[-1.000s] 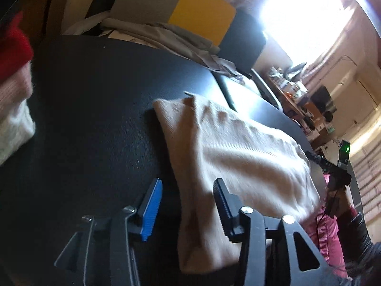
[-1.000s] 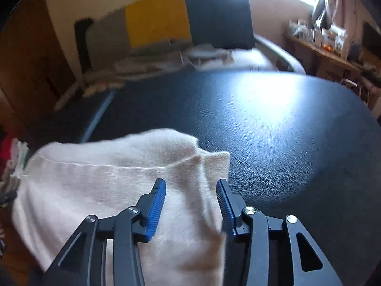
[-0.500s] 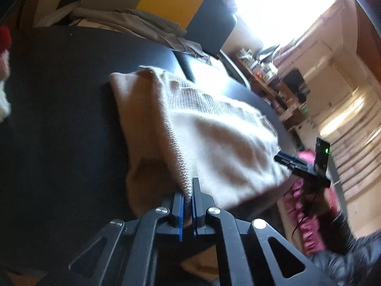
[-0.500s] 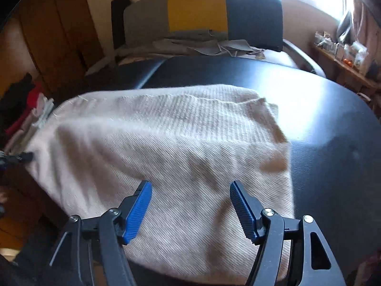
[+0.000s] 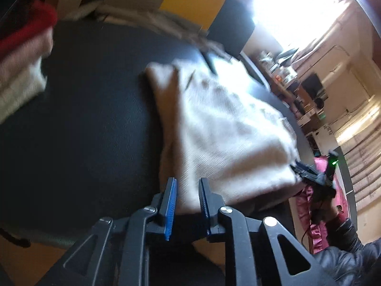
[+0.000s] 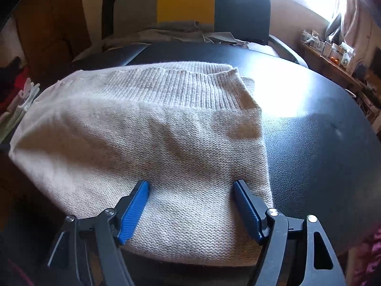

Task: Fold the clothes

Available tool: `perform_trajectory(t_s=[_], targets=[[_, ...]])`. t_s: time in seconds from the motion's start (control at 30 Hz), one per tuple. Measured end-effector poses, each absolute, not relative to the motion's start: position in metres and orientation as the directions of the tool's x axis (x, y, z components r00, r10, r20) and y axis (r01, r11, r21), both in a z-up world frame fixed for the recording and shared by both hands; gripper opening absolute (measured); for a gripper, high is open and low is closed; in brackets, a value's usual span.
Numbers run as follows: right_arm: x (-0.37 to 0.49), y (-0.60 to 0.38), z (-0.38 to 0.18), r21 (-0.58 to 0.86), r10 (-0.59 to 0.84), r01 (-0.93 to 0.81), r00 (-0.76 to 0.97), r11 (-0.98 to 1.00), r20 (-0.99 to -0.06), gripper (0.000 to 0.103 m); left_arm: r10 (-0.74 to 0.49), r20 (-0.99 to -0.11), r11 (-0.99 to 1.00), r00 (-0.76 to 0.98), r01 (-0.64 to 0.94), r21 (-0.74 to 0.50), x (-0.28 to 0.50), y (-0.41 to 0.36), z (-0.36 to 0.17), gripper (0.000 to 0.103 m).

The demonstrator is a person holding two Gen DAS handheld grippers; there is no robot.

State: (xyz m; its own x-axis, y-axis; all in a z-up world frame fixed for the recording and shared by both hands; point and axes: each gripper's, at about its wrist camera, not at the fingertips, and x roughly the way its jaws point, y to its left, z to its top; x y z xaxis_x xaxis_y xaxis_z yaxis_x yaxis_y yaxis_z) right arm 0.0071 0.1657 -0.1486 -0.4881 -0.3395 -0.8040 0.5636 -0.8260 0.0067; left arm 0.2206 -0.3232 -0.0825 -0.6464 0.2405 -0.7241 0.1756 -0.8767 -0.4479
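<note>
A beige knit sweater (image 5: 226, 131) lies folded on the black table (image 5: 83, 119). My left gripper (image 5: 187, 181) sits at its near corner. Its jaws are opening, a narrow gap shows, and the sweater's edge lies between the pads without being pressed. In the right wrist view the sweater (image 6: 154, 131) fills the middle, ribbed hem at the far side. My right gripper (image 6: 190, 183) hovers over its near edge with jaws wide and still opening, nothing pinched between them. That gripper (image 5: 309, 174) also shows at the sweater's far corner in the left wrist view.
A stack of folded clothes (image 5: 21, 71), red on top, sits at the table's left. Behind the table stands a grey, yellow and dark chair (image 6: 185, 2) with grey cloth (image 6: 178, 32) draped on its seat. A dark sleeve (image 5: 345, 257) and pink fabric (image 5: 307, 205) are at right.
The left gripper closed on the sweater's edge, then parted its jaws again. The right gripper widened and moved back along the sweater to its near edge.
</note>
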Motion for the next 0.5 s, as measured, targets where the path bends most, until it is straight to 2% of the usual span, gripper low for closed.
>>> perform_trajectory(t_s=[0.13,0.23,0.3,0.4,0.5], targets=[[0.004,0.16,-0.139,0.007,-0.329,0.57,-0.464,-0.822,-0.822,0.076,0.18,-0.686,-0.923,-0.705,0.12,-0.365,0.186,-0.307,-0.052,0.027],[0.001,0.15,-0.12,0.036,-0.39,0.599,-0.474,-0.8,-0.789,0.078,0.154,-0.687,-0.954,-0.71,0.075,-0.291,0.148,-0.288,-0.046,0.03],[-0.003,0.133,-0.109,0.038,-0.429,0.63,-0.482,-0.776,-0.764,0.082,0.131,-0.693,-0.967,-0.709,0.062,-0.246,0.127,-0.279,-0.048,0.03],[-0.017,0.107,-0.103,0.039,-0.464,0.662,-0.48,-0.748,-0.745,0.083,0.085,-0.702,-0.981,-0.707,0.065,-0.185,0.1,-0.276,-0.06,0.031],[-0.045,0.088,-0.111,0.034,-0.46,0.668,-0.473,-0.743,-0.752,0.083,-0.002,-0.749,-0.985,-0.663,0.13,-0.112,0.091,-0.274,-0.089,0.032]])
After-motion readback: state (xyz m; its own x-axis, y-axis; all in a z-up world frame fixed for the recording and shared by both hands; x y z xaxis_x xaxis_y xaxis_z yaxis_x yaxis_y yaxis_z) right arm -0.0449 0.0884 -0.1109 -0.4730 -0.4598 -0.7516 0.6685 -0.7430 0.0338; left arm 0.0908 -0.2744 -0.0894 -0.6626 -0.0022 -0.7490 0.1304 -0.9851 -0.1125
